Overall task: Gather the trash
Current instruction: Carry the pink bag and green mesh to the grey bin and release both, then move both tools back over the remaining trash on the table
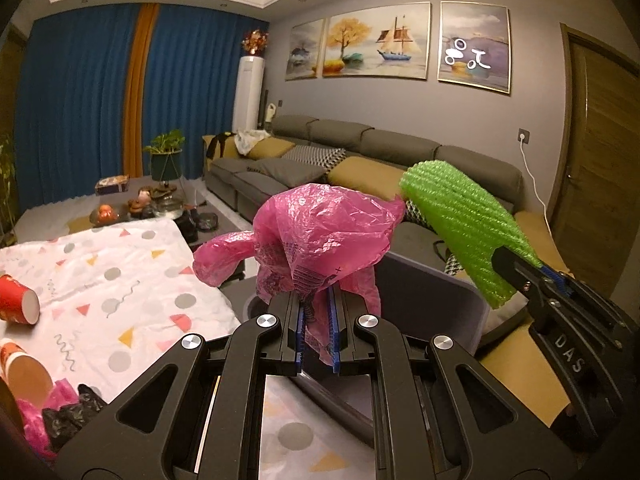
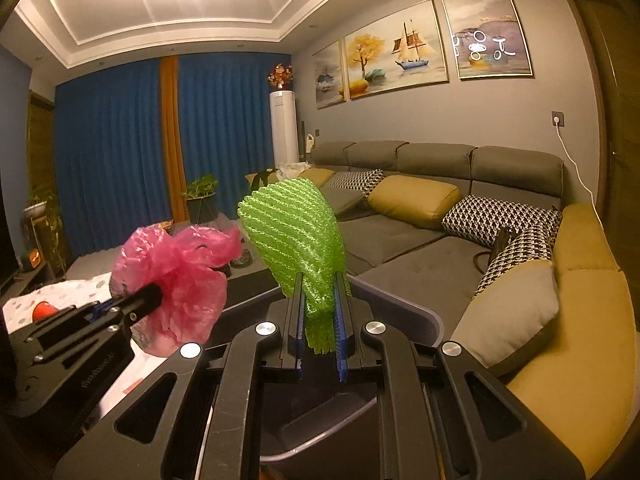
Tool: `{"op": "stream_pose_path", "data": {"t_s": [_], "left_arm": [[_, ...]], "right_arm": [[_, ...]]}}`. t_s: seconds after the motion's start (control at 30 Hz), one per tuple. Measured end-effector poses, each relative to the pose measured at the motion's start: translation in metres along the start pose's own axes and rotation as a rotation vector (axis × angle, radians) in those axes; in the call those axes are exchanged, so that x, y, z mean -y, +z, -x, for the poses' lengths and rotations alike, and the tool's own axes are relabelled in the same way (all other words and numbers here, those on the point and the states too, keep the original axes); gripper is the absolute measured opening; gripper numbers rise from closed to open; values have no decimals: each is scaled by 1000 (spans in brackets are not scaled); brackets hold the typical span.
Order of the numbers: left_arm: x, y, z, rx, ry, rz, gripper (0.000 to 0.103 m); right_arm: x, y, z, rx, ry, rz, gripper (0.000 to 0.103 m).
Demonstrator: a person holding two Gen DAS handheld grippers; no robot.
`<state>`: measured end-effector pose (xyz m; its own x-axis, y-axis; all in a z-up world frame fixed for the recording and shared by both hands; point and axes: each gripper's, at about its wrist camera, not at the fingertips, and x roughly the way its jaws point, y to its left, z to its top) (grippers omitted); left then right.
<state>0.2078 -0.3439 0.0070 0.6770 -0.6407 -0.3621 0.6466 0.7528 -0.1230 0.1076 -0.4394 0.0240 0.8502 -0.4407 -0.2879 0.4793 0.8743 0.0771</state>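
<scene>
My left gripper (image 1: 318, 300) is shut on a crumpled pink plastic bag (image 1: 320, 228) and holds it up over a grey trash bin (image 1: 448, 300). My right gripper (image 2: 320, 288) is shut on a green foam net sleeve (image 2: 294, 236) above the same bin (image 2: 420, 316). In the left wrist view the right gripper (image 1: 516, 264) comes in from the right with the green sleeve (image 1: 464, 232). In the right wrist view the left gripper (image 2: 154, 294) comes in from the left with the pink bag (image 2: 180, 276).
A table with a patterned white cloth (image 1: 120, 280) lies at the left, with two red paper cups (image 1: 18, 300), pink and black bags (image 1: 60, 412). A grey and yellow sofa (image 2: 460, 240) fills the right. A coffee table (image 1: 152, 208) stands behind.
</scene>
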Motion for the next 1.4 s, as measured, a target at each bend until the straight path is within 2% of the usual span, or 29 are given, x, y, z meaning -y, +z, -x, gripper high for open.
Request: {"op": "stream_pose_path", "data": {"t_s": [0.5,0.67,0.77,0.83,0.9,1.03,1.17,1.27,1.33,1.4], "left_arm": [[-8,-7,-37,-52,-51,2,9],[-10,-8,-43,-64,-66,1,10],[-12,-9,-47,-73,-74,-6,19],[-12,-10,-47,-70,-78,-10,31],[-15,-11,-46,-63,-80,-1,55],[-22,-11,-40,-39,-58,20,74],[-28,-12,-27,-6,-18,31,84],[-33,-13,-14,10,19,39,89],[-36,-15,-4,20,41,46,92],[-39,-16,6,26,63,50,95]], "right_arm": [[-6,-5,-14,-34,-9,-11,16],[-7,-5,-16,-35,0,-11,19],[-4,-5,-17,-35,2,-12,23],[-1,-5,-19,-38,9,-23,27],[1,-5,-18,-41,10,-34,29],[4,-4,-18,-43,10,-40,38],[5,-3,-14,-33,6,-42,46],[4,-3,-7,-21,3,-44,56],[2,-3,0,-11,-2,-40,70],[-1,-5,8,5,-11,-31,78]]}}
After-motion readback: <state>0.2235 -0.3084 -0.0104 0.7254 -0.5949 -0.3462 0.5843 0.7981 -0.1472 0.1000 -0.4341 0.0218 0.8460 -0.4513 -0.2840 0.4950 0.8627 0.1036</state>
